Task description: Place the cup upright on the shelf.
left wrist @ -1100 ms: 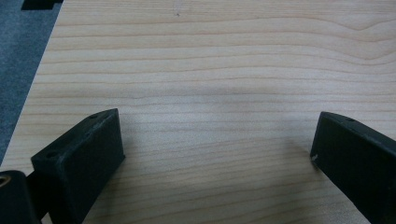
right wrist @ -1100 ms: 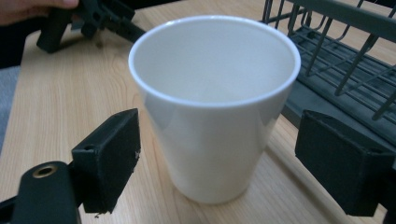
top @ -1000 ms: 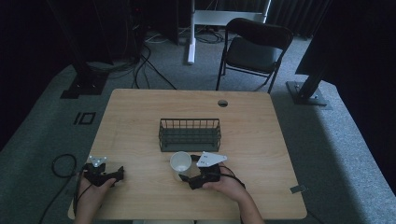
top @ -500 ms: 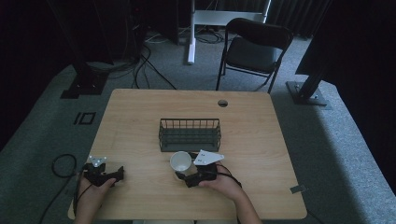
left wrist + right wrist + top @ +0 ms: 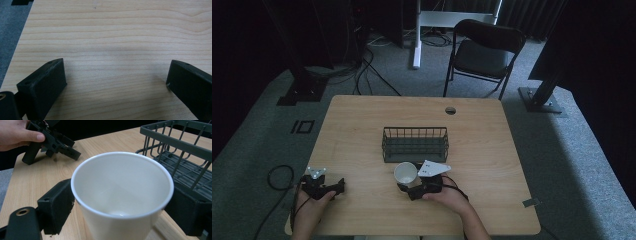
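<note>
The cup (image 5: 122, 195) was pinched by the right gripper (image 5: 412, 186) beside the basket (image 5: 414, 144), not yet placed inside; the left gripper (image 5: 324, 186) was rested spread.

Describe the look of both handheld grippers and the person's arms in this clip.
Both the left gripper and right gripper are black, each topped by a grey three-cornered plate. Each claw has two blocky black jaws with small screw holes. A black cable trails from each. The forearms are bare; no sleeves visible.
</note>
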The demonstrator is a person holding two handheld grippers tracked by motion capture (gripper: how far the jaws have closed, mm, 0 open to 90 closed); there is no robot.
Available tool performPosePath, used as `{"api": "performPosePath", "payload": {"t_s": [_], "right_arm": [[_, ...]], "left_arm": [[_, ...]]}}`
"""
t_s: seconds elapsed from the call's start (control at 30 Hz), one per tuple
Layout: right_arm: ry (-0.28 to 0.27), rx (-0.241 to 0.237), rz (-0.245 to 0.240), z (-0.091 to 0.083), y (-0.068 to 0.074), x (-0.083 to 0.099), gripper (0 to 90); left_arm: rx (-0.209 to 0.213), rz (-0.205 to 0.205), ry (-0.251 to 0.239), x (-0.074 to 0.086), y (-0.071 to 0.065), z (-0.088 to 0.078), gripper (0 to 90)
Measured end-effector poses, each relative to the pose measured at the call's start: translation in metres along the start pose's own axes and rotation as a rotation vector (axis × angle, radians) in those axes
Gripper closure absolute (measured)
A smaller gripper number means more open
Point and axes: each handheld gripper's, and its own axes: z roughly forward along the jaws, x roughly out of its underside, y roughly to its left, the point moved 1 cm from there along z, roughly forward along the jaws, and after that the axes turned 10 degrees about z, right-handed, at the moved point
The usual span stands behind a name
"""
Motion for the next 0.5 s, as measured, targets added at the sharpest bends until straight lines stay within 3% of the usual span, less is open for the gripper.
{"api": "performPosePath", "payload": {"t_s": [0.37,0.5], "right_arm": [[-0.007,0.012,-0.018,0.000,0.002,-0.004,19.0],[-0.023,-0.017,-0.008,-0.001,0.008,-0.011,19.2]], "left_arm": [[0.000,0.000,-0.001,0.000,0.000,0.000,2.7],[-0.001,0.000,-0.001,0.000,0.000,0.000,2.7]]}}
